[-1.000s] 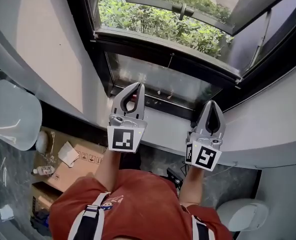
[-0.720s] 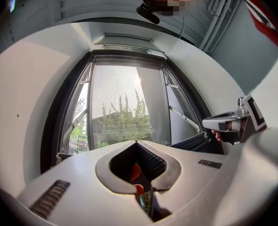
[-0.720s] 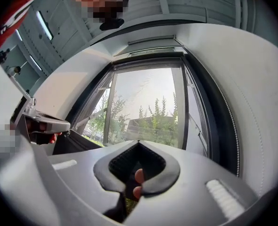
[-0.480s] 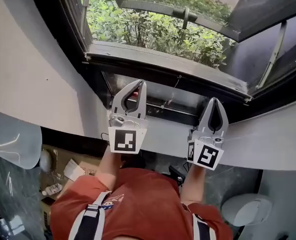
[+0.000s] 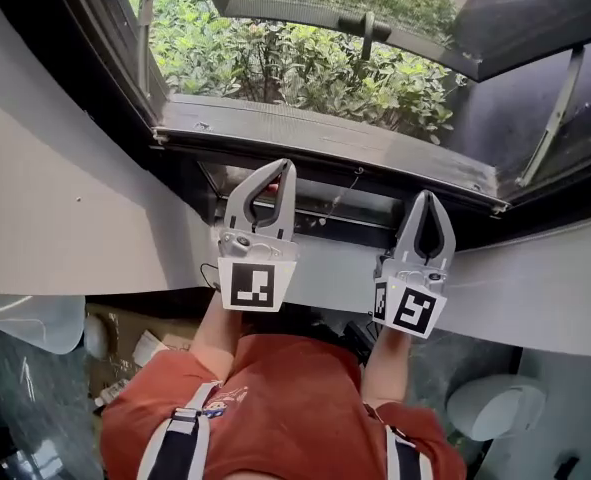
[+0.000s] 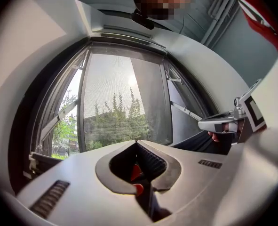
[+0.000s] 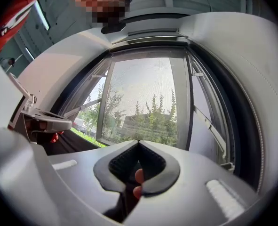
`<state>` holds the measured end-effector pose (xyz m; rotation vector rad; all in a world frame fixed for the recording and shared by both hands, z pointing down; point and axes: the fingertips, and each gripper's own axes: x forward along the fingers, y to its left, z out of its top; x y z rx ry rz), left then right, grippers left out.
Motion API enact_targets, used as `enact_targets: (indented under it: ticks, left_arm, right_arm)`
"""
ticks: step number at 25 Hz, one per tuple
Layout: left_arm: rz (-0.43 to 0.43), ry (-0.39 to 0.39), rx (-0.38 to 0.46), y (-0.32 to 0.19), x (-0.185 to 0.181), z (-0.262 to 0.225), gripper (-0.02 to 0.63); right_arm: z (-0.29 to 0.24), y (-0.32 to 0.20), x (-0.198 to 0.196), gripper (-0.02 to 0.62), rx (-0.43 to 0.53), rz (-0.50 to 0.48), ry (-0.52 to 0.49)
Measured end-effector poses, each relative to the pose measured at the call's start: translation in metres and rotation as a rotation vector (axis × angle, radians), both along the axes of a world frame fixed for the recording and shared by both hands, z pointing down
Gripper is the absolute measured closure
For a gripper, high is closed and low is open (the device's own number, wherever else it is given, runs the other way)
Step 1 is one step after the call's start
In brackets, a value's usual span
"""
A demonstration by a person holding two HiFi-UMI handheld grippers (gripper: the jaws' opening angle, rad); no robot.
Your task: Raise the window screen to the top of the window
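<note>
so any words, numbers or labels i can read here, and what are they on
No readable words or numbers anywhere in these views.
left marker cube on the left hand-held gripper: black-and-white square pattern, no letters.
right marker cube on the right hand-held gripper: also a pattern only.
small print on the red shirt: too small to read.

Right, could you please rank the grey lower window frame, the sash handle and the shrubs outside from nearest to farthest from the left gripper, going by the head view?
1. The grey lower window frame, just ahead of the left gripper.
2. The sash handle, further out and to the right, on the open sash's lower edge.
3. The shrubs, farthest, outside and below the sash.
</note>
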<state>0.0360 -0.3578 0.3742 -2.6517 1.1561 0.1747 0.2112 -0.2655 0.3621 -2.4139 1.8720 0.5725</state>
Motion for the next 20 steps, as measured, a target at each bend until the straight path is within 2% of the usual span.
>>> enact_targets:
  ticks: [14, 17, 20]
  left_arm:
    - [-0.061, -0.004, 0.014, -0.007, 0.018, -0.005, 0.6]
    - [-0.066, -0.042, 0.02, -0.009, 0.021, -0.003, 0.6]
    - [-0.037, -0.122, 0.057, -0.006, 0.028, 0.0, 0.598]
  right_arm:
    - [0.003, -0.005, 0.034, 0.586, 0.012, -0.048, -0.003]
    - [0.001, -0.005, 0.036, 0.586, 0.012, -0.061, 0.009]
    - [0.007, -0.006, 0.034, 0.586, -0.025, -0.098, 0.054]
